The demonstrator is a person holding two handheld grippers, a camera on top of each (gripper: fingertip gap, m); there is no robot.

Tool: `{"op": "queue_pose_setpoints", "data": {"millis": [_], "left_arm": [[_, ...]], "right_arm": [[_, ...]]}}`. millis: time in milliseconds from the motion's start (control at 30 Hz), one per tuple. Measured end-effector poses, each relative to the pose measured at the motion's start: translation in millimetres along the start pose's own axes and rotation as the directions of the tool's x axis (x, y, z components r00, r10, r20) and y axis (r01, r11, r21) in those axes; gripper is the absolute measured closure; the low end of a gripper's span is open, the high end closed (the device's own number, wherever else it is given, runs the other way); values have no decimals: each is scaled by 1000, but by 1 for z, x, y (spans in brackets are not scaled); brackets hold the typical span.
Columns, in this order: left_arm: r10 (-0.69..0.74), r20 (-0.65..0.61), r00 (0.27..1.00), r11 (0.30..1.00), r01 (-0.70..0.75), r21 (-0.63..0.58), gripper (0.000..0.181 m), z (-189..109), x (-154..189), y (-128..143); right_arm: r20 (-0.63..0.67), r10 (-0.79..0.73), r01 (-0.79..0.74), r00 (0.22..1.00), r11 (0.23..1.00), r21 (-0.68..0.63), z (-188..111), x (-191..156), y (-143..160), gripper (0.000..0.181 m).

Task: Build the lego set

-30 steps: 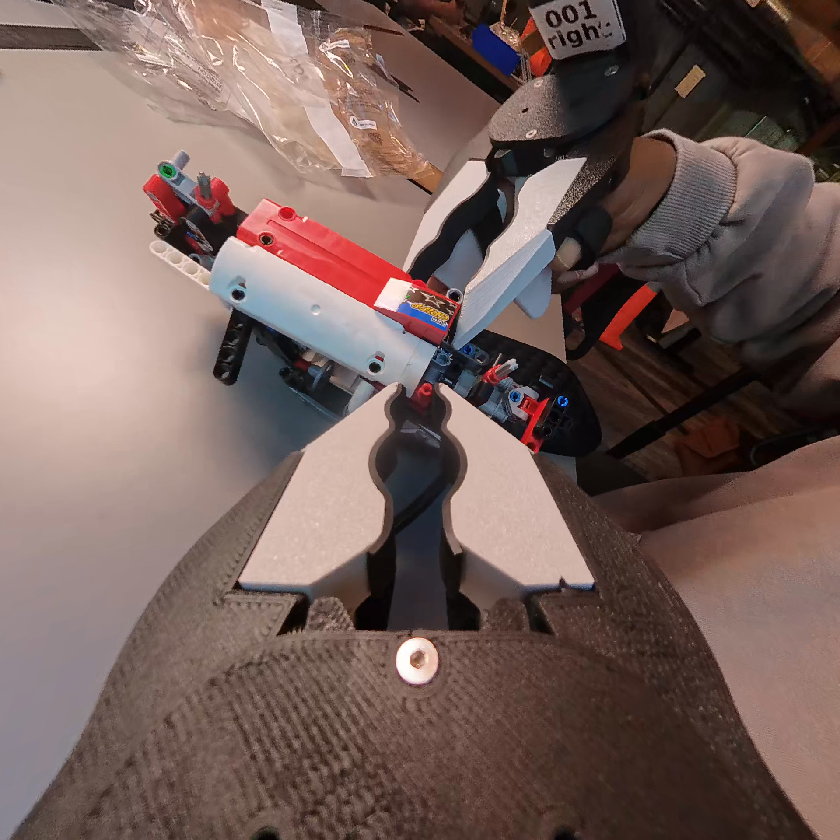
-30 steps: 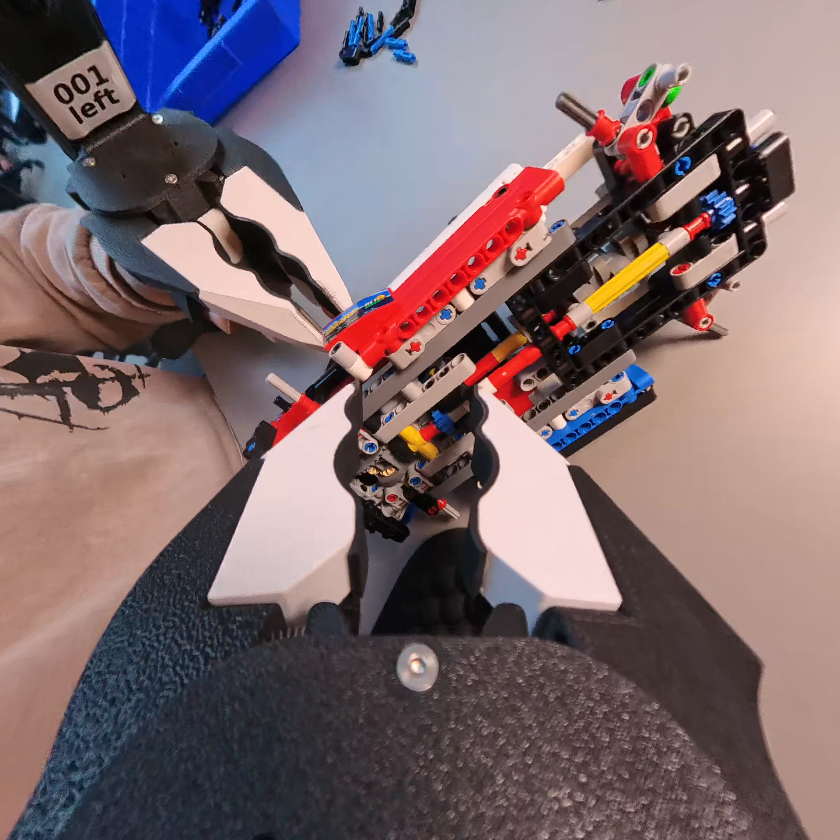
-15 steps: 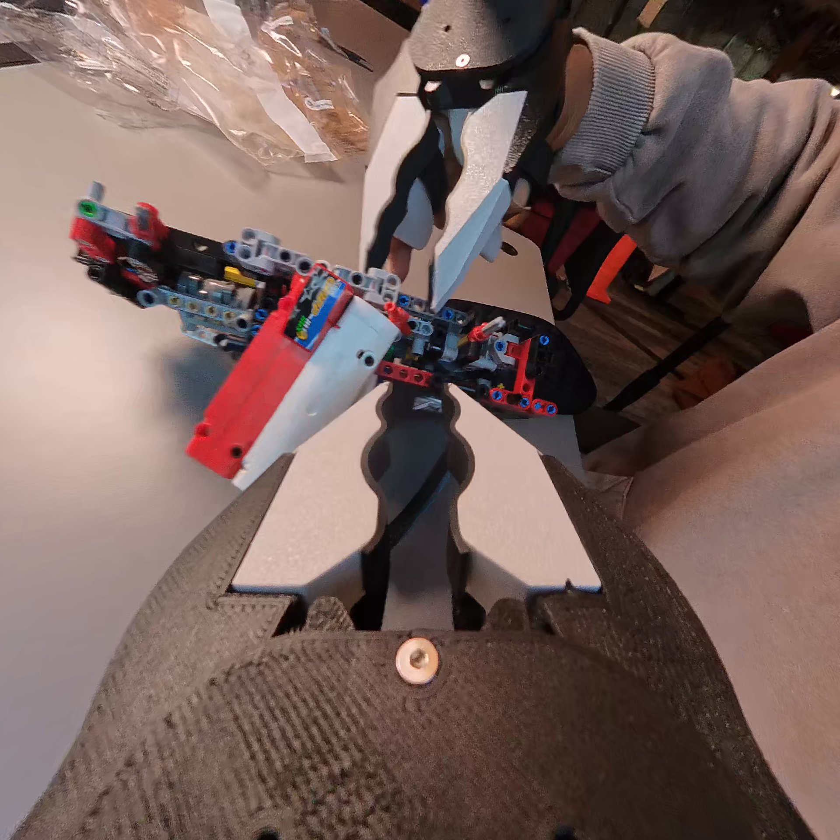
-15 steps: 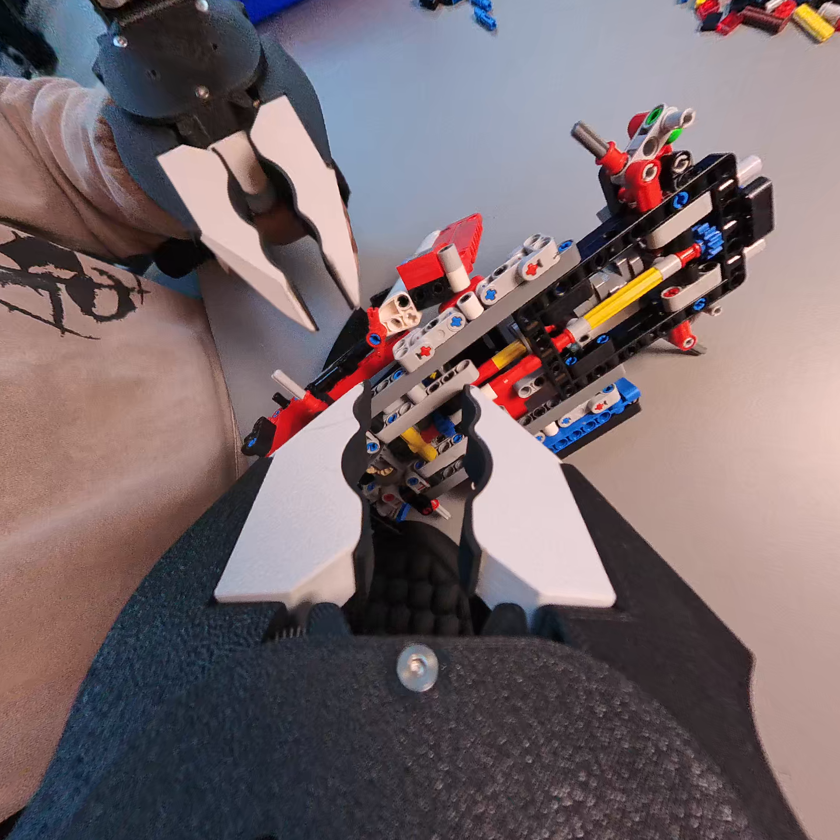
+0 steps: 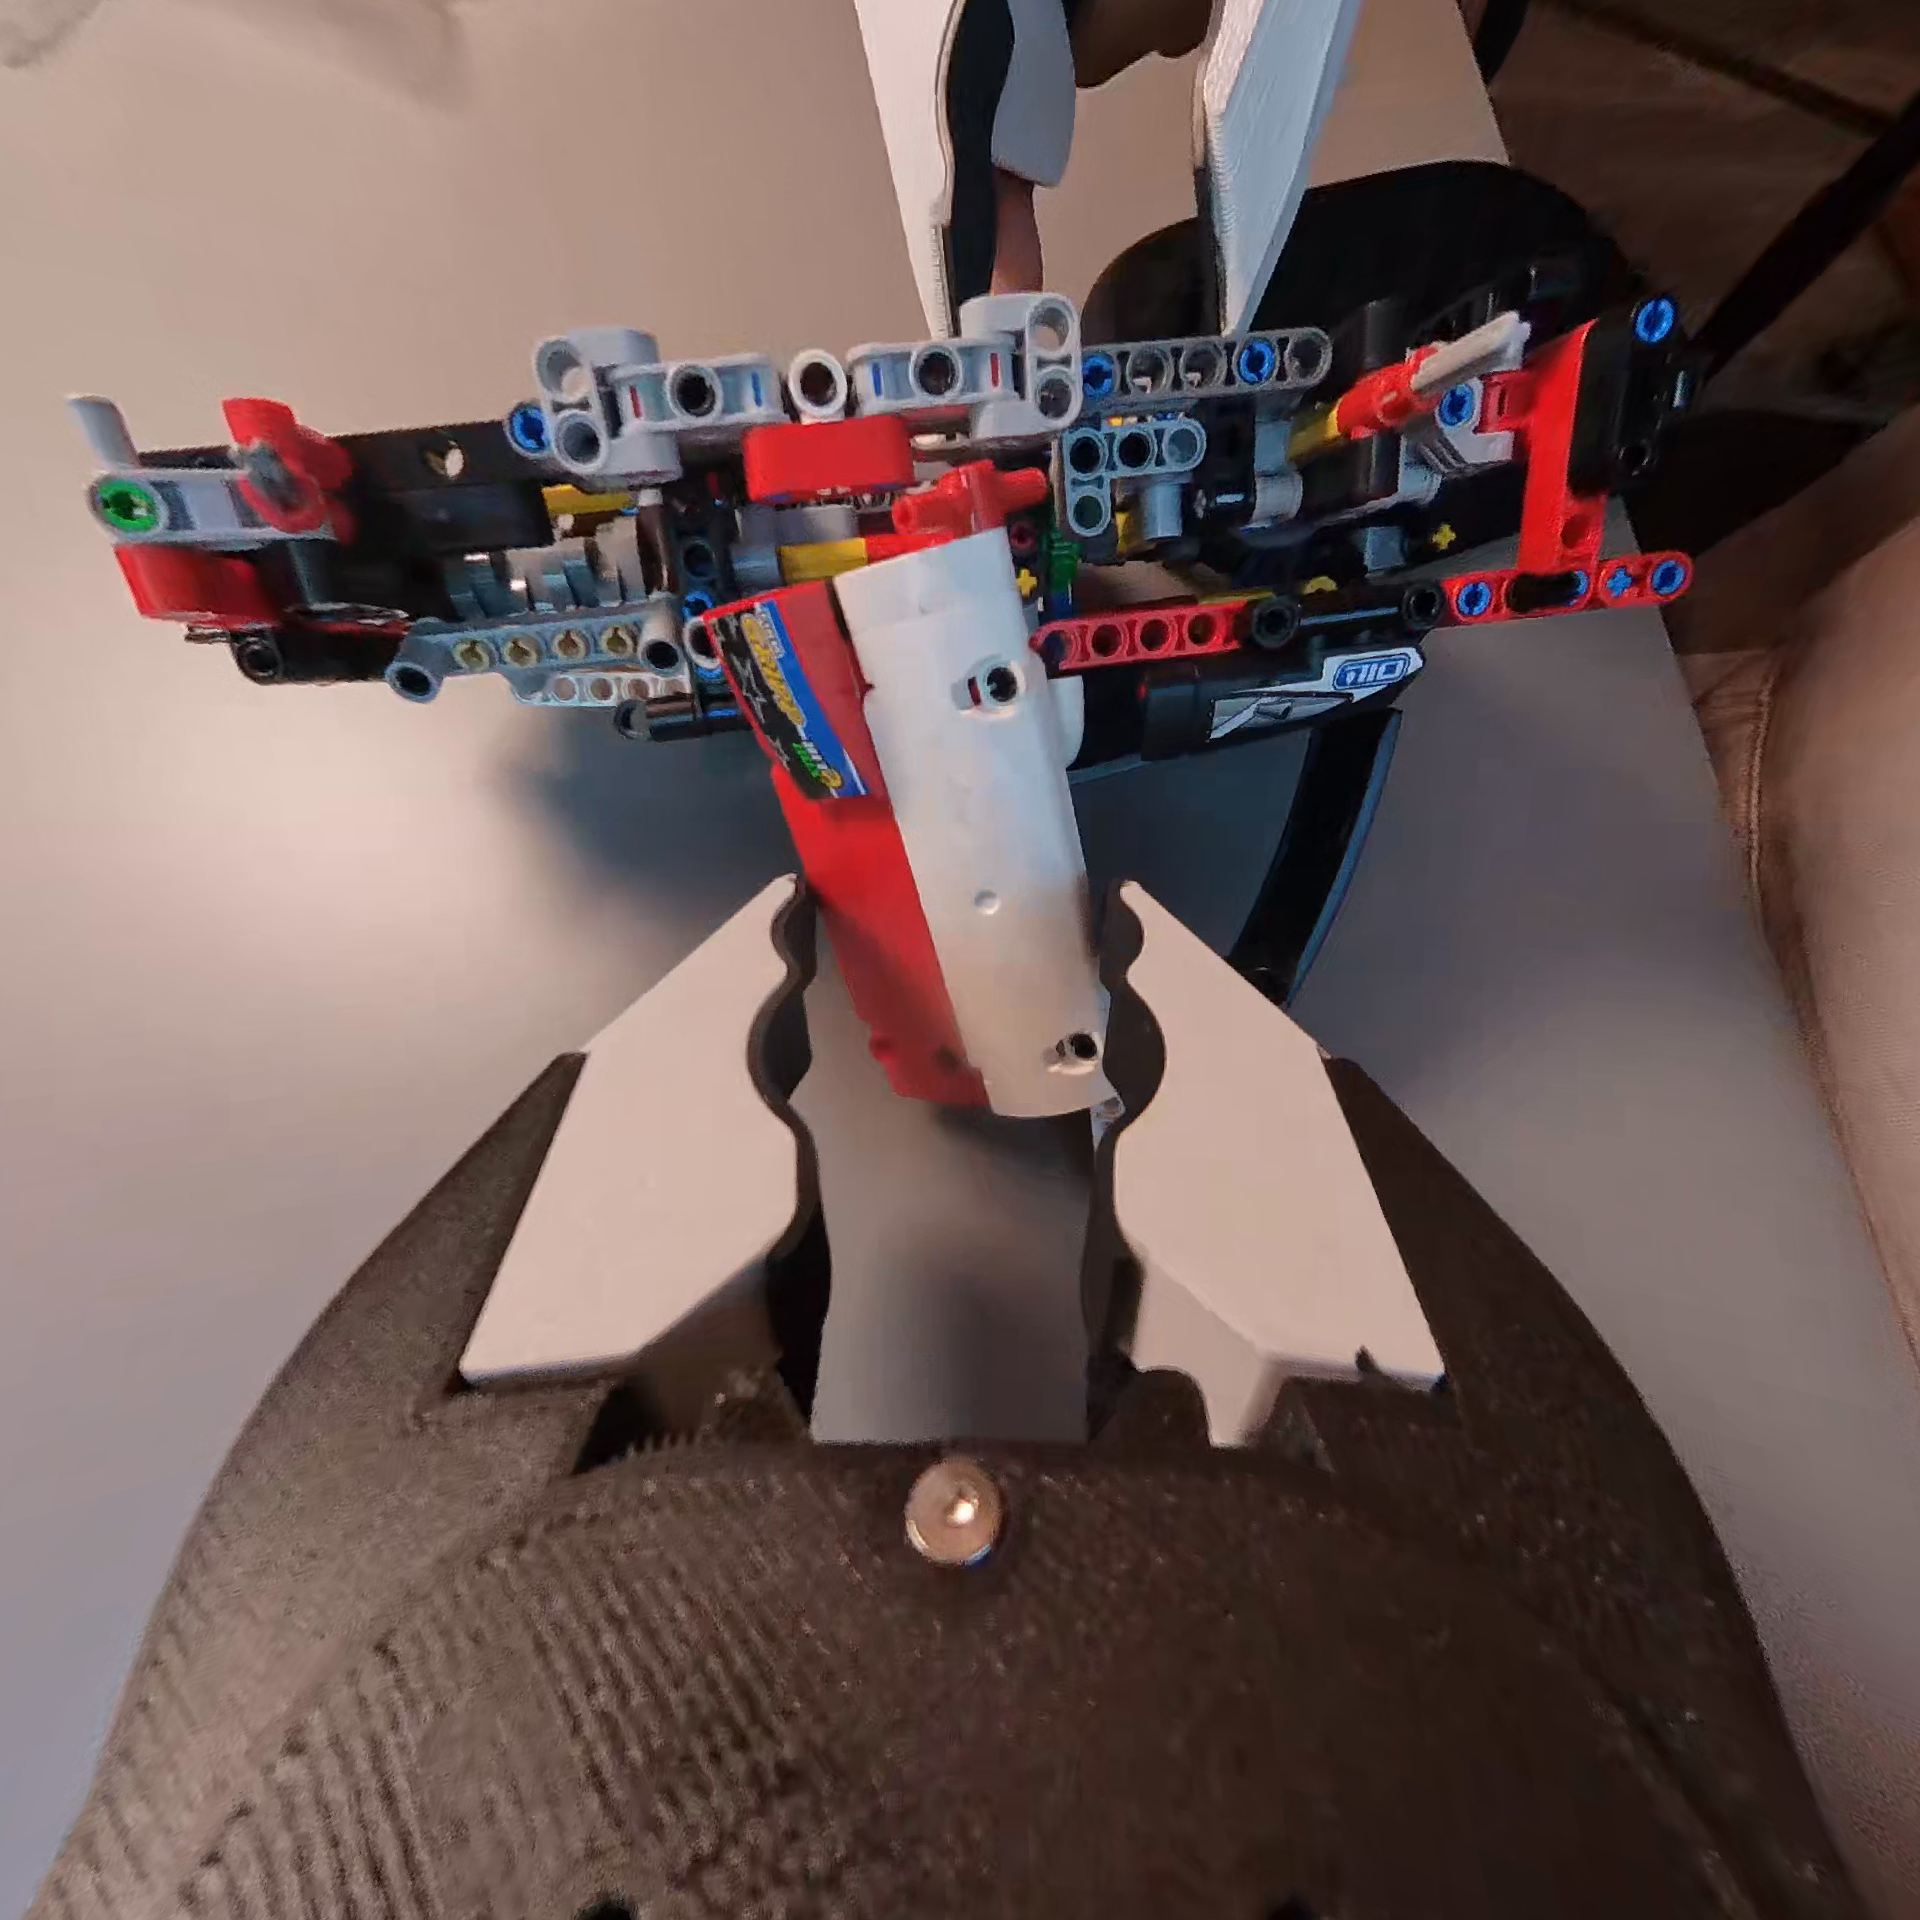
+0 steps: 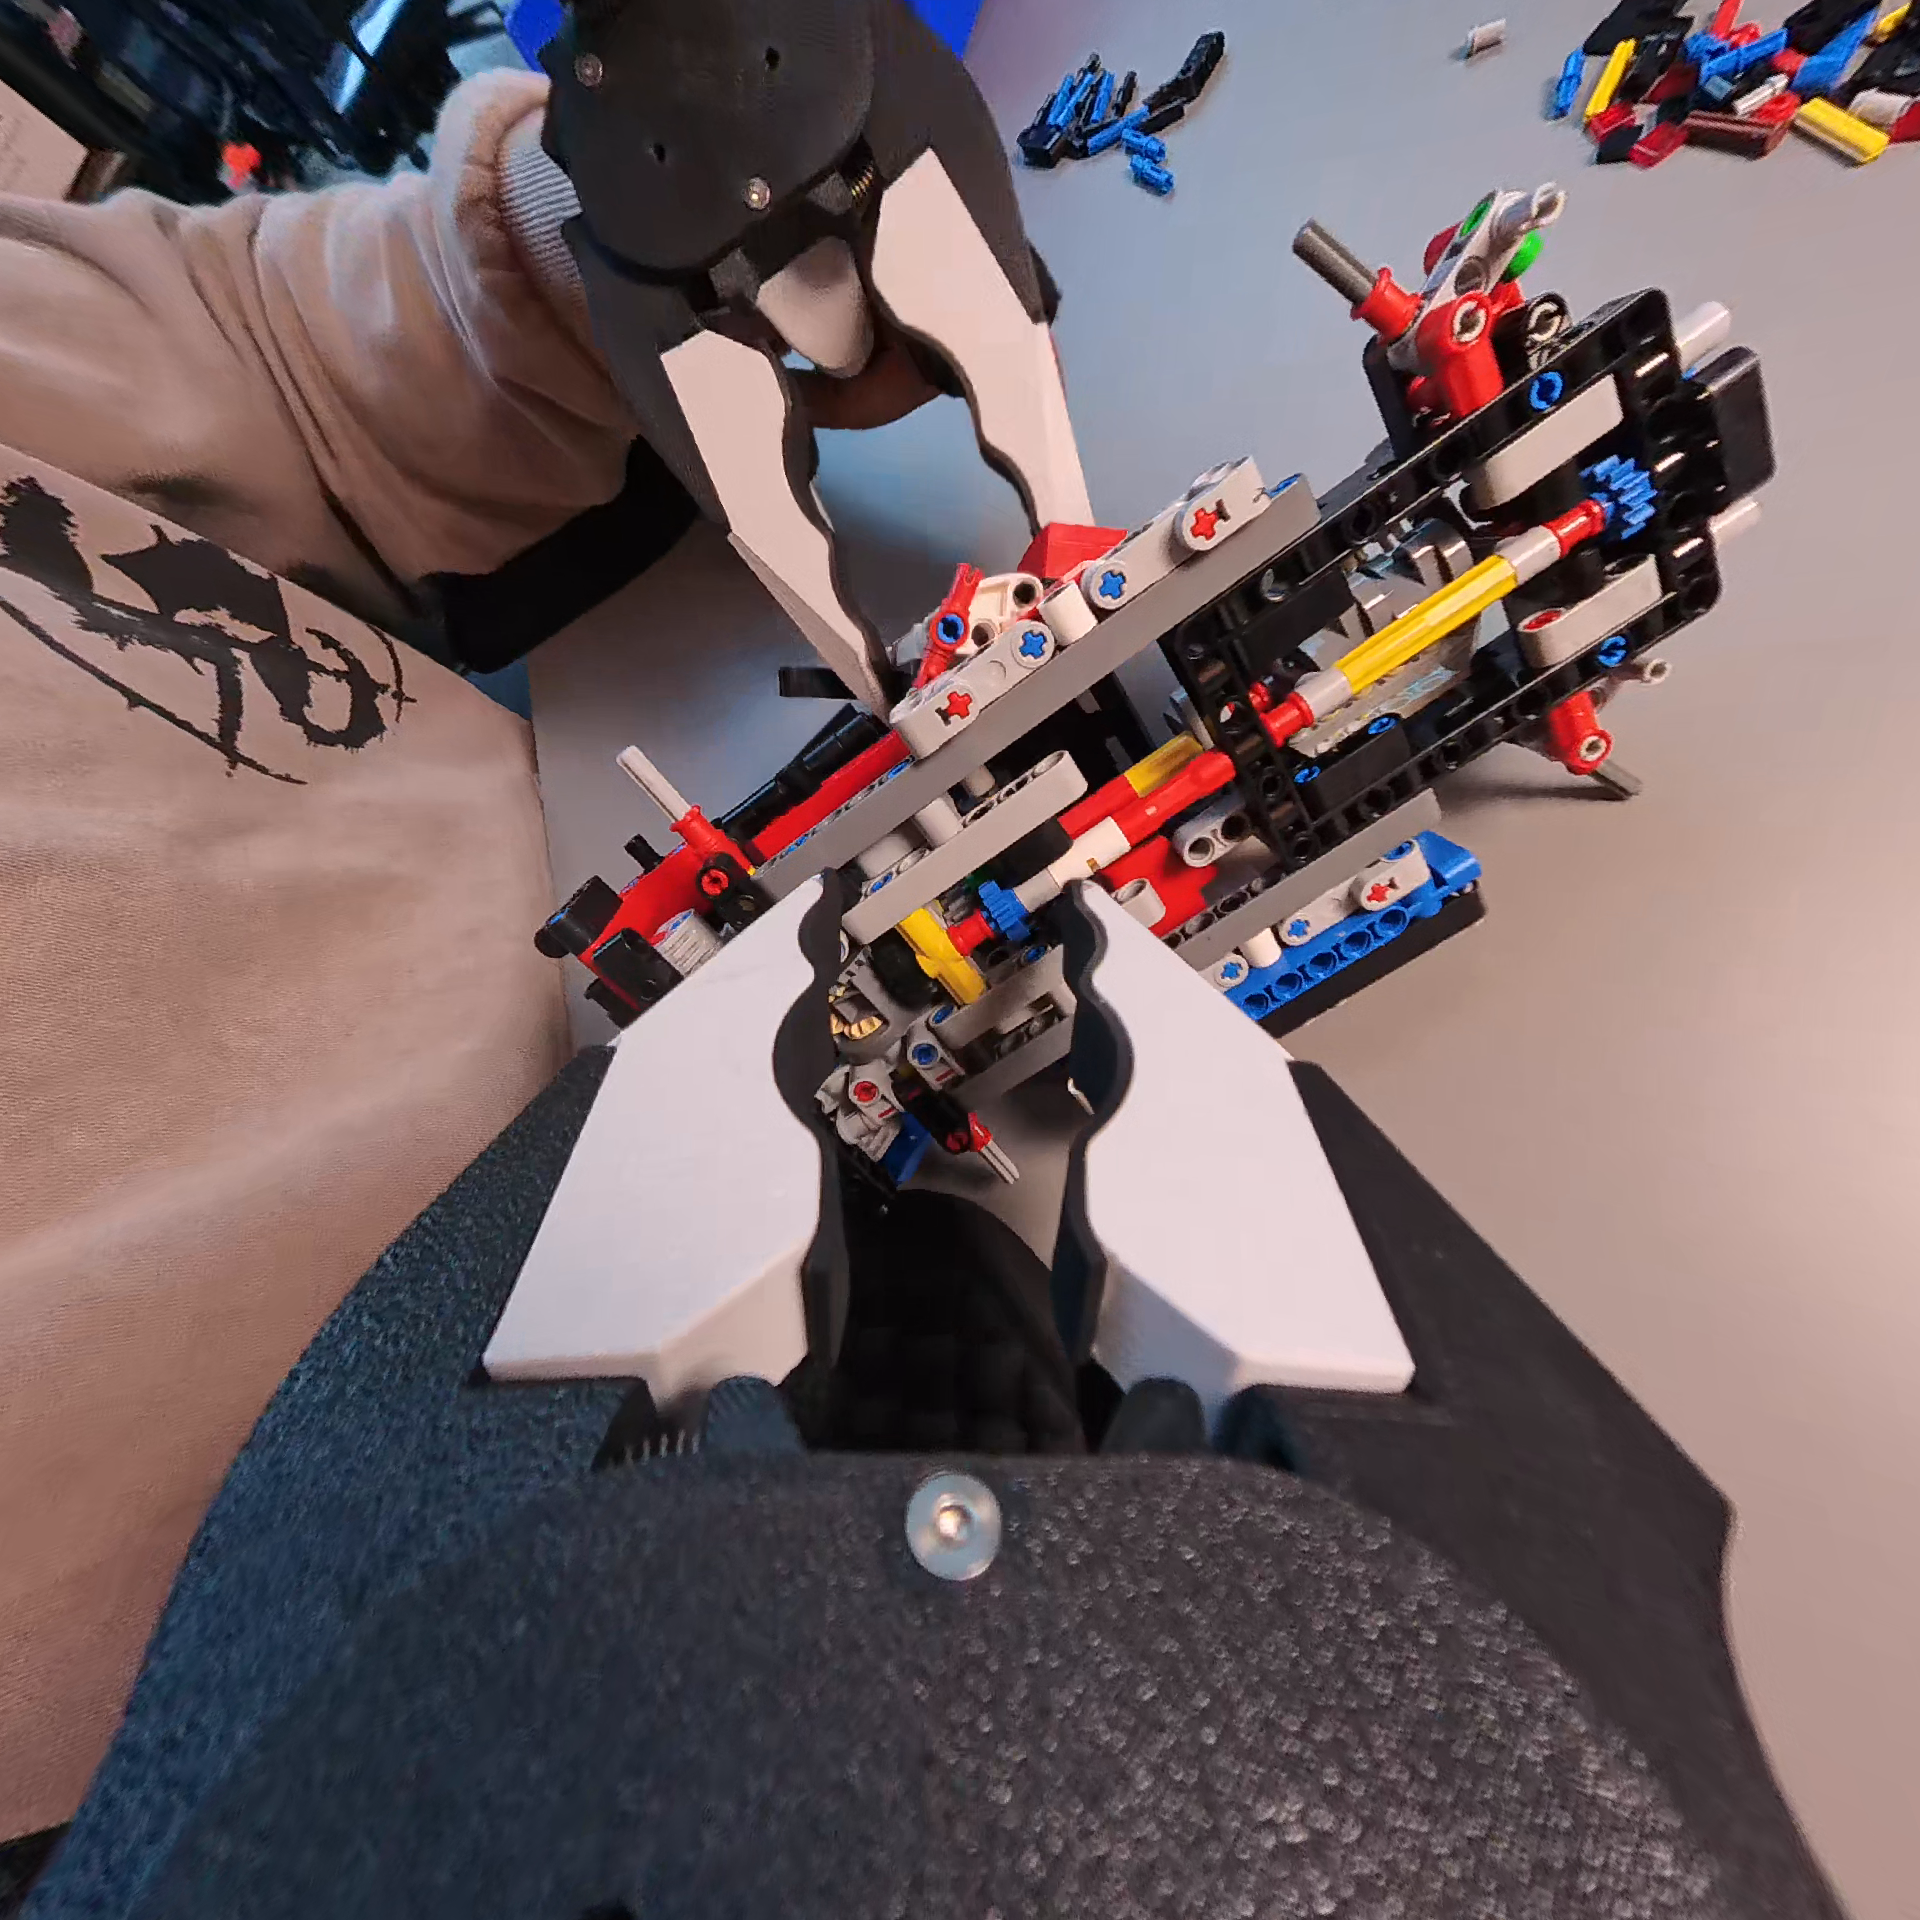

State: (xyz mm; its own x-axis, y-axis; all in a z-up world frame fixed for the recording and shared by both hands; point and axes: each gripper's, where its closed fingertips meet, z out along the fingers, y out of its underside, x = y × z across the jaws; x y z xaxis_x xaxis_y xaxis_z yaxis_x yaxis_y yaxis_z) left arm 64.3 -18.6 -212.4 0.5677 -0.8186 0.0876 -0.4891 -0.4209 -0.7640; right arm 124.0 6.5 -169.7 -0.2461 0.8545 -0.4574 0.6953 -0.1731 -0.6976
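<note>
The lego model, a long frame of black, grey, red and yellow beams, lies crosswise in the left wrist view. A red and white panel juts from its middle toward my left gripper, which is open with its fingers on either side of the panel's end. I cannot tell whether they touch it. My right gripper is shut on the near end of the model and holds it tilted over the table. The right gripper also shows from above, behind the model. The left gripper shows around the red panel.
The grey table carries a small heap of blue and black pins and a mixed pile of loose pieces at the far side. A person's beige sweater fills the left, at the table's edge. The tips of one gripper are about 9 centimeters away from the tips of the other.
The red and white panel has swung out from along the model to point at my left gripper. The left gripper has opened wider and closed in around it. The right gripper keeps its hold.
</note>
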Motion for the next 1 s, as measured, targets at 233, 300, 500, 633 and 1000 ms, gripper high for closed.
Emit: {"op": "queue_pose_setpoints", "data": {"millis": [233, 300, 500, 633, 1000], "left_arm": [[-33, -38, 999, 999, 32, -27, 131, -5, -4, 4], [-8, -8, 1000, 1000, 8, -21, 131, -13, -8, 5], [249, 284, 926, 942, -300, 152, 132, -52, -12, -29], [435, 381, 816, 853, -509, 116, 132, -45, 0, -46], [695, 475, 540, 590, -805, 53, 132, -63, 26, -103]], "right_arm": [[44, -24, 21, 999, 997, 74, 1, -2, 1, 143], [53, -22, 16, 998, 994, 104, -1, -1, -1, 143], [69, -21, 5, 997, 976, 216, -14, -7, -12, 143], [39, -7, -3, 999, 970, 243, -16, -7, -26, 143], [283, -46, -51, 958, 944, 325, -29, -57, -72, 147]]}}
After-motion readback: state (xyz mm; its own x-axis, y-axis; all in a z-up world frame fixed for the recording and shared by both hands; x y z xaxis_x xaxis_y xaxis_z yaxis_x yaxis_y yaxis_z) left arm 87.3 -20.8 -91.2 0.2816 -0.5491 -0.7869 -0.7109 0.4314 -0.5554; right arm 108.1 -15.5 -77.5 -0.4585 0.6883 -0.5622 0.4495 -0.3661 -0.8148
